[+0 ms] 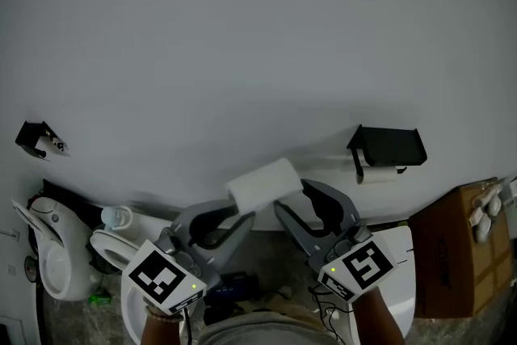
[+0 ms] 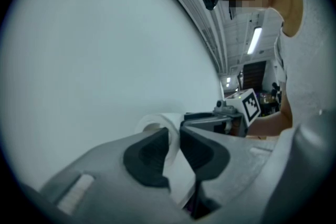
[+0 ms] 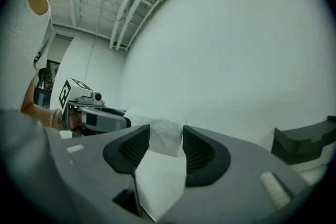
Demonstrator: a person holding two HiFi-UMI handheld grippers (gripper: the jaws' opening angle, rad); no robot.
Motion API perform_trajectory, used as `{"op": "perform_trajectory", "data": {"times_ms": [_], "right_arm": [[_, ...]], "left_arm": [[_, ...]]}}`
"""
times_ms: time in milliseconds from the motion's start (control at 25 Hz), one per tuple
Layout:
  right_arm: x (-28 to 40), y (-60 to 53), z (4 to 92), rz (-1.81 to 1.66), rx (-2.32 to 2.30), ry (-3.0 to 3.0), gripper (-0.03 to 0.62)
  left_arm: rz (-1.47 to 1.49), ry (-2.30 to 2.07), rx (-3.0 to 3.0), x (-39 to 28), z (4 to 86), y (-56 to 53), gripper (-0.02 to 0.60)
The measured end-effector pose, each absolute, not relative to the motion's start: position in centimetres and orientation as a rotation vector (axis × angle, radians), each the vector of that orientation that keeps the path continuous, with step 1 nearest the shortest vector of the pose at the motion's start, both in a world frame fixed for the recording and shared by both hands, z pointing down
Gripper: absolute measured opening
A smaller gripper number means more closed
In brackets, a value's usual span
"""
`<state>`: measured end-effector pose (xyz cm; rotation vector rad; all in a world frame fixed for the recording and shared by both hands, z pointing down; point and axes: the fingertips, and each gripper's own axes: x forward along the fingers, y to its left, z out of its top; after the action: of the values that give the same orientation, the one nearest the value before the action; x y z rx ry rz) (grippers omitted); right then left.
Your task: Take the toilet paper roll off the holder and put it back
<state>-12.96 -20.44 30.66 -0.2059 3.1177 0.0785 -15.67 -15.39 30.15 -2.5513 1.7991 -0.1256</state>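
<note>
- Two grippers, both on one thing: we have the toilet paper roll held up between them in front of the wall.
- Left gripper: jaws nearly together, with only a thin slot between the pads. Paper of the roll is pinched in that slot. Its own view shows the roll's open end and the tube hole just past one pad.
- Right gripper: jaws stand wider than the left's and are clamped on the roll's other end. Crumpled white paper fills the gap and touches both ribbed pads.
- From the head view, the left gripper comes at the roll from lower left and the right gripper from lower right. The roll lies tilted, right end higher.
- The roll is off the holder. The black holder is mounted on the wall up and to the right of the roll, apart from it, and neither gripper touches it.
- A small white bit shows under the holder's shelf. We cannot tell what it is.
- Farther out, a cardboard box sits at far right below the holder. A small black bracket is on the wall at far left, with white bathroom fixtures below it.
</note>
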Motion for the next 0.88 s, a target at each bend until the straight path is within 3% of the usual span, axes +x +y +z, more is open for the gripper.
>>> {"op": "perform_trajectory", "data": {"times_ms": [880], "right_arm": [[0.4,-34.1,28.2,0.152,-0.772,3.029,0.201]], "left_arm": [[-0.108,1.311,-2.740,-3.9,27.8,-30.3,0.064]]}}
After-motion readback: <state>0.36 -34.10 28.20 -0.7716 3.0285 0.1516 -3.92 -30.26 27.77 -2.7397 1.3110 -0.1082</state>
